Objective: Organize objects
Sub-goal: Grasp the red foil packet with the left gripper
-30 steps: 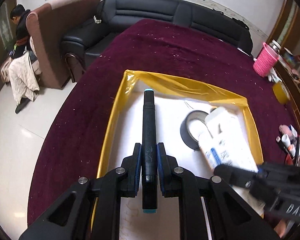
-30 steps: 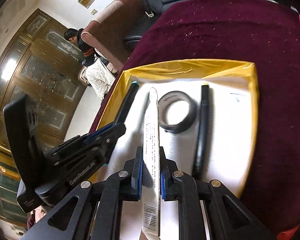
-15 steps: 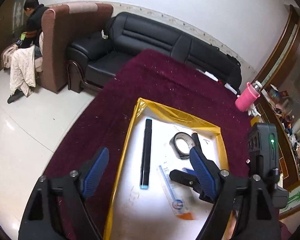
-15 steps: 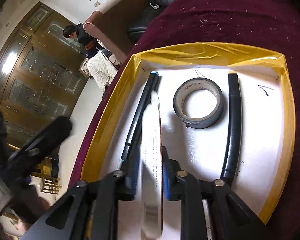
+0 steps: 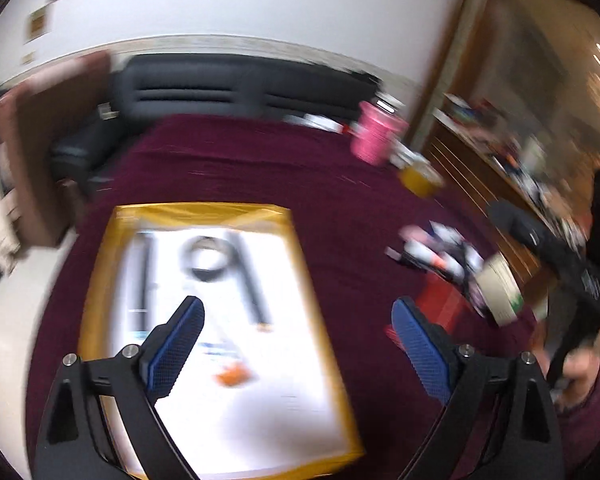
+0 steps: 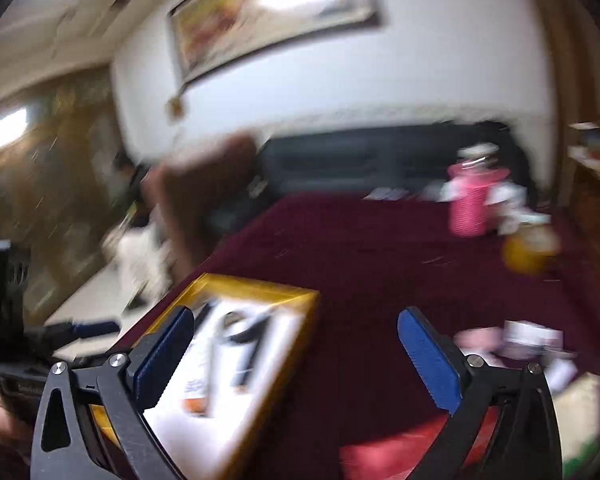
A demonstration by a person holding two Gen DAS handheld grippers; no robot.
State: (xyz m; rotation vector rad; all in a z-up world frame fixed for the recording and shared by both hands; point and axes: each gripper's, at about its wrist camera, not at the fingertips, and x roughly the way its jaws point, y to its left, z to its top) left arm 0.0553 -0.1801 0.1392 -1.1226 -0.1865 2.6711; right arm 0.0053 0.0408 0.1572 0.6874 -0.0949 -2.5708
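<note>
Both grippers are opening with nothing between the jaws — left gripper (image 5: 298,320), right gripper (image 6: 296,330). The tray (image 5: 100,280), lower left of each frame, holds pens and a tape roll (image 5: 206,258) — blurred.

My black frames look like matt plastic with shiny metal screws, the blue jaws finely textured. A dark maroon cloth (image 5: 340,208), matt and napped, covers the counter; the glossy yellow-taped tray rim (image 5: 204,210) surrounds smooth white paper.
</note>
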